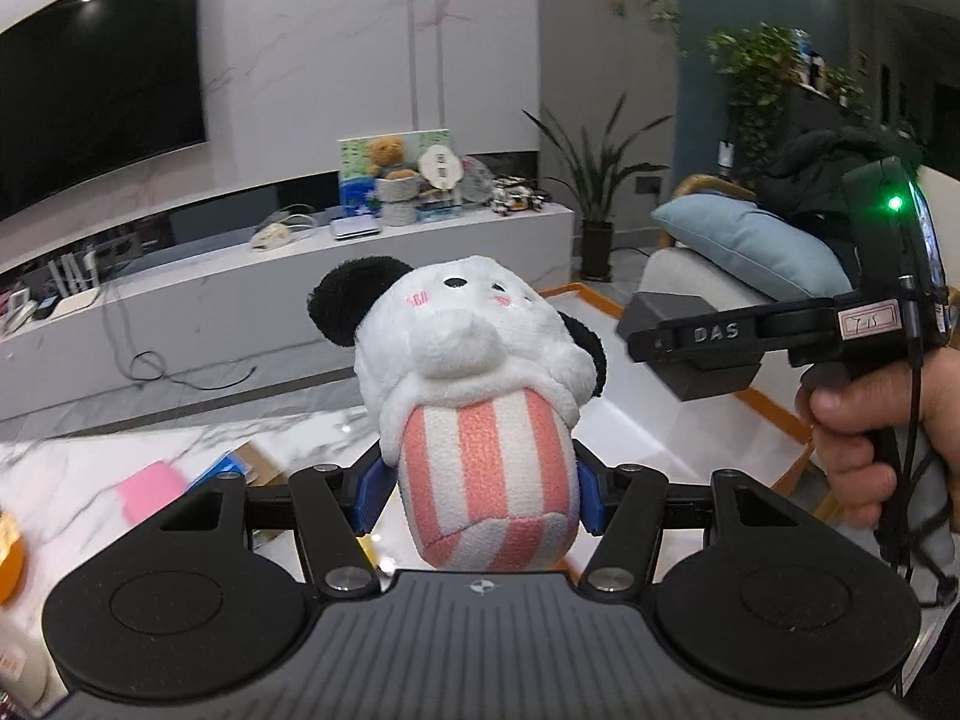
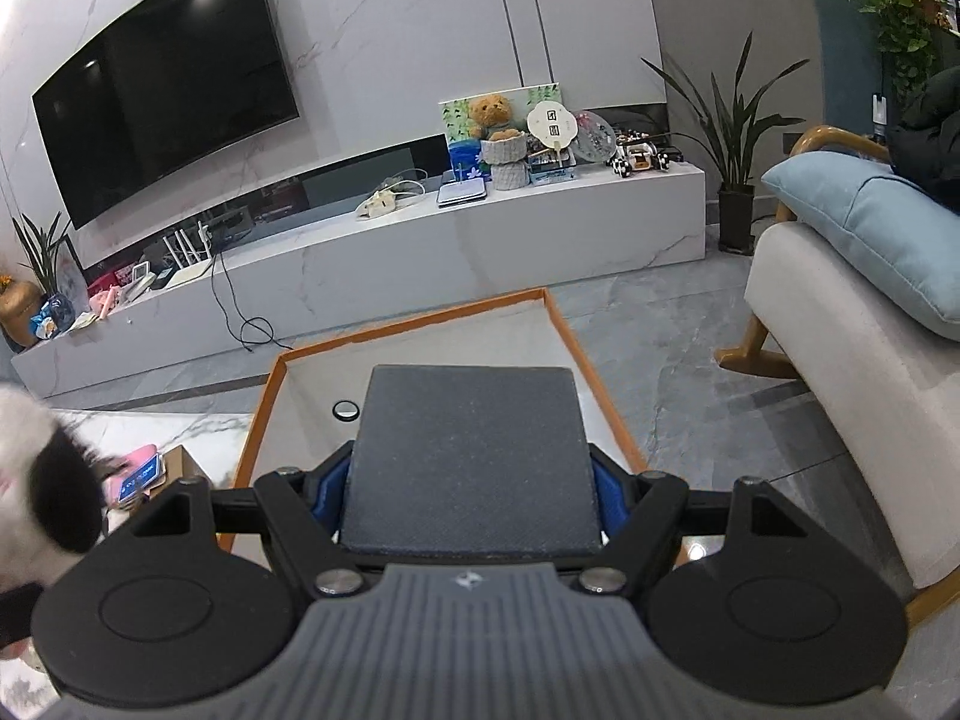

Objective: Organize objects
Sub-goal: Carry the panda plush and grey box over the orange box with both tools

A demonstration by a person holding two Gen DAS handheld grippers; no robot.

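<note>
My left gripper (image 1: 474, 489) is shut on a plush panda (image 1: 474, 360) with a pink-and-white striped body, held up above the marble table (image 1: 72, 480); its blue pads press both sides of the striped part. In the left wrist view, a hand holds my right gripper (image 1: 690, 339) at the right, clamped on a dark grey box (image 1: 672, 306). The right wrist view shows my right gripper (image 2: 471, 498) shut on that dark grey box (image 2: 468, 456), above an orange-rimmed white tray (image 2: 570, 336). The panda's black ear (image 2: 60, 498) shows blurred at the left edge.
A pink card pack (image 2: 135, 474) and a brown box (image 2: 180, 462) lie on the marble table. A small black ring (image 2: 345, 410) lies in the tray. To the right stands a white armchair (image 2: 840, 372) with a blue cushion (image 2: 882, 234). A white TV bench (image 2: 480, 240) lines the far wall.
</note>
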